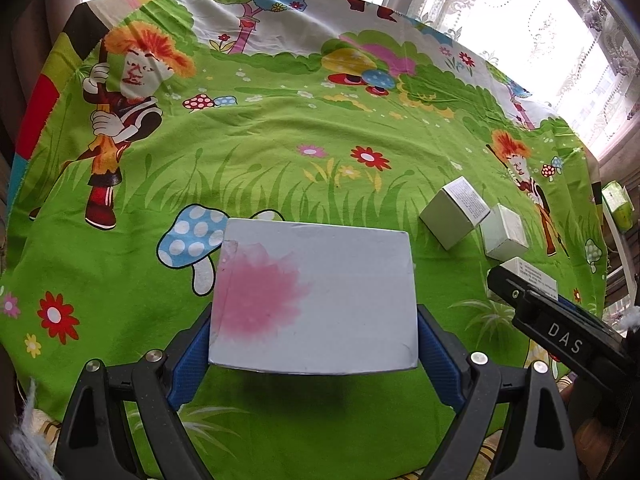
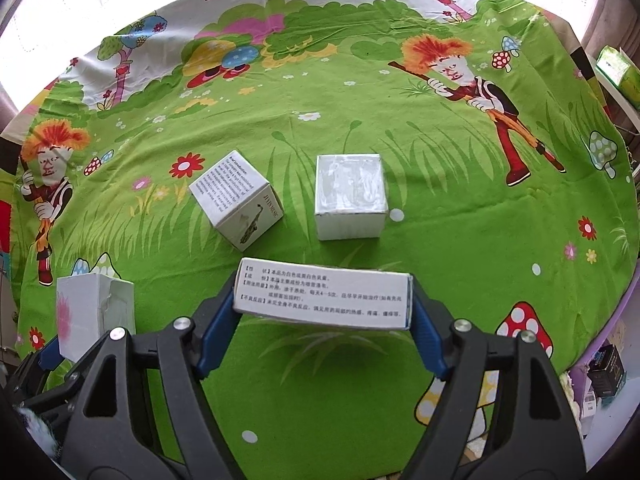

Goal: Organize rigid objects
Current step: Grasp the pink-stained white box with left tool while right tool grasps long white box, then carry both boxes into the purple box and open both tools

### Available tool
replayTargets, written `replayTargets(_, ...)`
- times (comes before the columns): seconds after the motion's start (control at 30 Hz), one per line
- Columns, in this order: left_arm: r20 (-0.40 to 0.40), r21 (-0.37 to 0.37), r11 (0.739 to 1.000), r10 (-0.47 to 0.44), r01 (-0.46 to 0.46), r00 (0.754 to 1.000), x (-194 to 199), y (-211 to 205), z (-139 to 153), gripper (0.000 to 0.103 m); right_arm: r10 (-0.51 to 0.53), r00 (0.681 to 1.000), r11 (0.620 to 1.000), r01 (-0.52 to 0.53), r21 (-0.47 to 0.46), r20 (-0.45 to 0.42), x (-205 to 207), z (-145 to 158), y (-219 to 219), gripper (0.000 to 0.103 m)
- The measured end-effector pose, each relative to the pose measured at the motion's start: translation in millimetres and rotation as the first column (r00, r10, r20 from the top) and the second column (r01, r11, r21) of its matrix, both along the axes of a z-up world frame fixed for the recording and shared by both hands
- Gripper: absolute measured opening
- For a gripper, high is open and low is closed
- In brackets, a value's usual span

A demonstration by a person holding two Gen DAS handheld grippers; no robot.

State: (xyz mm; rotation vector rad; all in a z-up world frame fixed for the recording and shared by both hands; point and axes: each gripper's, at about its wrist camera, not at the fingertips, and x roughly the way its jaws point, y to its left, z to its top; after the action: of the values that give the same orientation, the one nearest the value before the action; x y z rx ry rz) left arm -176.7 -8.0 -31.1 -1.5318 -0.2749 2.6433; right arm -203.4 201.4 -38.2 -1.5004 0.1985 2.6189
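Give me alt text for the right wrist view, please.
The right gripper is shut on a flat white box printed with Chinese text, held above a green cartoon tablecloth. Beyond it sit a saxophone-printed cube box and a plain white box; the pink-stained box is at the left.

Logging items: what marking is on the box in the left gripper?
A blurry pink blotch on the white cardboard box; clearest in left wrist view.

A desk under a green cartoon-print cloth (image 2: 440, 208) carries two white boxes ahead of the right tool (image 2: 322, 300): a saxophone-printed box (image 2: 236, 200) ahead-left, a plain box (image 2: 351, 196) just ahead.
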Motion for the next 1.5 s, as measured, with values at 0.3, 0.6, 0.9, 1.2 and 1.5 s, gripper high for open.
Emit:
replayTargets(0.3, -0.039, 0.0, 0.998, -0.055, 0.055, 0.998, 25, 29, 21, 0.092, 0.042, 0.998, 0.999, -0.042, 0.018, -0.044, 38, 22, 18, 0.079)
replayTargets(0.6, -0.055, 0.016, 0.992, -0.127, 0.128, 0.99, 52, 69, 34, 0.092, 0.01, 0.998, 1.0, -0.011, -0.023, -0.06, 84, 33, 65, 0.079)
replayTargets(0.9, -0.054, 0.015, 0.97, -0.243, 0.245, 0.968, 79, 127, 42, 0.092, -0.058, 0.995, 0.996, 0.053, -0.067, -0.081, 136, 39, 126, 0.079)
replayTargets(1.2, -0.062, 0.001, 0.922, -0.387, 0.388, 0.92, 109, 192, 52, 0.092, -0.158, 0.982, 0.987, 0.154, -0.048, -0.106, 194, 48, 199, 0.079)
replayTargets(1.5, -0.051, 0.011, 0.831, -0.555, 0.556, 0.83, 149, 263, 58, 0.092, -0.255, 0.962, 0.967, 0.255, -0.015, -0.1, 252, 50, 278, 0.079)
